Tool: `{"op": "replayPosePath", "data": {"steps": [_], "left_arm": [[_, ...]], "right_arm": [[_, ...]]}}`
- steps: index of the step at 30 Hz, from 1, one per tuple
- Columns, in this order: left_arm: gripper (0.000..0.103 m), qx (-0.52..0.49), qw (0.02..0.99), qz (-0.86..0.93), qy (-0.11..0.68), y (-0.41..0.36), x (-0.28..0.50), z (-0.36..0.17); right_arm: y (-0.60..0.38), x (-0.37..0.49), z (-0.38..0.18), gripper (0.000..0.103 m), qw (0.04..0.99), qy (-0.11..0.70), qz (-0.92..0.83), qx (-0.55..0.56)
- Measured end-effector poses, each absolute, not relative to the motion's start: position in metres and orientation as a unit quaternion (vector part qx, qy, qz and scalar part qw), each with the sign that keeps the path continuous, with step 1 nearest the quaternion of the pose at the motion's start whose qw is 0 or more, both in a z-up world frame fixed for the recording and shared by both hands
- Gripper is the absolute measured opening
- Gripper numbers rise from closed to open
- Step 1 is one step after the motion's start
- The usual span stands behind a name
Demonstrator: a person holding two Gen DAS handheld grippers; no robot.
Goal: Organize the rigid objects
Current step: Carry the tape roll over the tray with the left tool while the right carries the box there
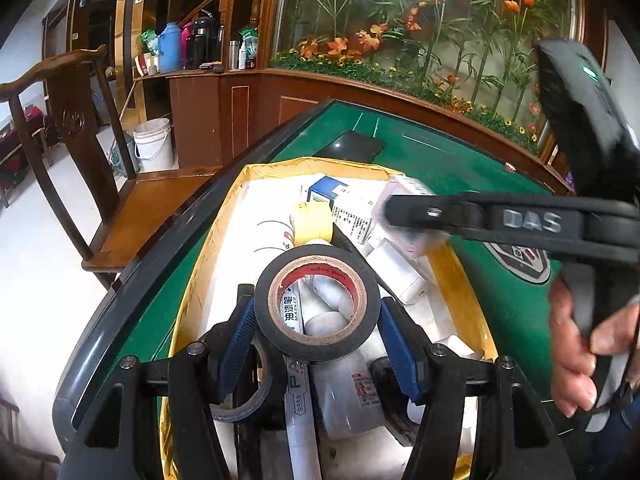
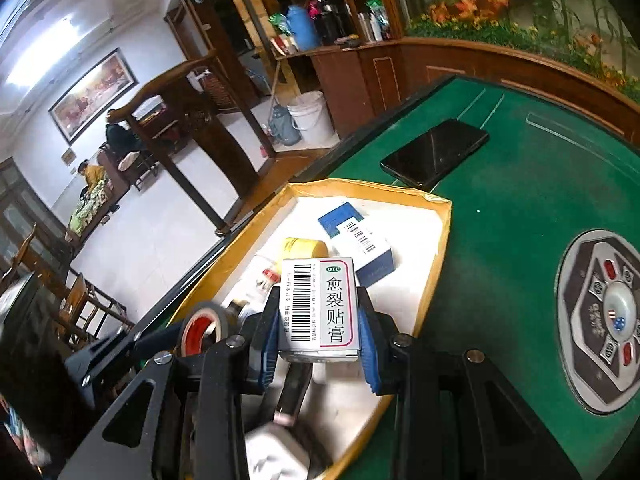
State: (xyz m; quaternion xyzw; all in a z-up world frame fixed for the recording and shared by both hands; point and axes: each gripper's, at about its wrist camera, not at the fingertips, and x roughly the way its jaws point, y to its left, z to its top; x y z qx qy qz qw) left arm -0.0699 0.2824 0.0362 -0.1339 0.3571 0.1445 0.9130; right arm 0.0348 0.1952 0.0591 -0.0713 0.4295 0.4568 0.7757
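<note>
Black tape roll [image 1: 317,303] sits clamped in the left gripper [image 1: 318,330], right over the yellow-rimmed tray [image 1: 208,240]. Right gripper [image 2: 320,336] pinches a small medicine box [image 2: 319,309] above that tray too. Both mid-delivery, I'd say; next, find free spots and release.

The worktop [image 2: 500,240] is matt green felt, and the phone [image 2: 434,152] on it is glossy black glass. The tape roll [image 1: 317,303] looks smooth black vinyl round a rough cardboard core; the medicine box [image 2: 318,308] is printed card.
</note>
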Motion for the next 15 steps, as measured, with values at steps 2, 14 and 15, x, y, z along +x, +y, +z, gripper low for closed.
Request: {"op": "replayPosePath", "data": {"steps": [2, 14, 15], "left_arm": [[0.066, -0.13, 0.913, 0.147, 0.357, 0.282, -0.069, 0.035], [0.066, -0.121, 0.912, 0.149, 0.362, 0.282, -0.06, 0.029], [0.066, -0.118, 0.912, 0.152, 0.362, 0.28, -0.06, 0.028]], "right_arm": [[0.204, 0.037, 0.054, 0.033, 0.771, 0.436, 0.457, -0.078], [0.239, 0.05, 0.048, 0.033, 0.772, 0.44, 0.446, -0.106], [0.24, 0.051, 0.047, 0.033, 0.771, 0.442, 0.445, -0.107]]}}
